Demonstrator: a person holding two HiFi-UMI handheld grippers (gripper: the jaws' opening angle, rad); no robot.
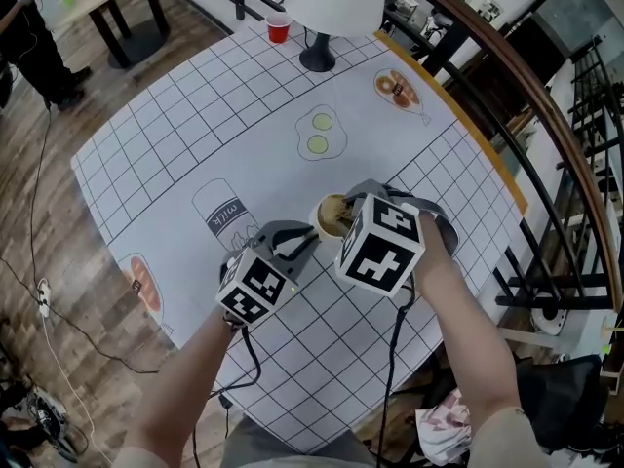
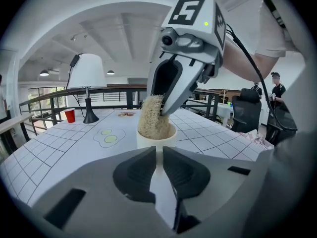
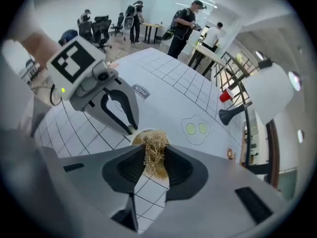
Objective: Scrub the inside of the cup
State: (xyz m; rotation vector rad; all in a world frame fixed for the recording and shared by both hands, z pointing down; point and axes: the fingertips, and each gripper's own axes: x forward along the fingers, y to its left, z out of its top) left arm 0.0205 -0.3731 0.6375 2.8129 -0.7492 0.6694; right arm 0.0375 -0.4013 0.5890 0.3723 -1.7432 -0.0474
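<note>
The left tongs (image 2: 158, 158) were pinched nearly shut on a thin white strip that ran straight ahead of them into the cup (image 2: 156, 139), which I took to be its handle. The cup stood upright on the bench (image 1: 185, 135) just beyond their tips. The right tongs (image 3: 154, 155) were closed on a straw-coloured scrubber (image 2: 150, 117) and angled down from above. The scrubber's lower end sat inside the cup while its top stood above the rim.

The step in hand appeared to be the scrubbing itself. To do it well, the 2 tongs needed opposite jobs. The left had to hold the cup against turning or tipping. The right had to press the scrubber against the inner wall, sweep it round, then work down to the bottom. Too much sideways push could lever the cup out of the narrow hold on its handle, or pull fibres loose from the scrubber.
</note>
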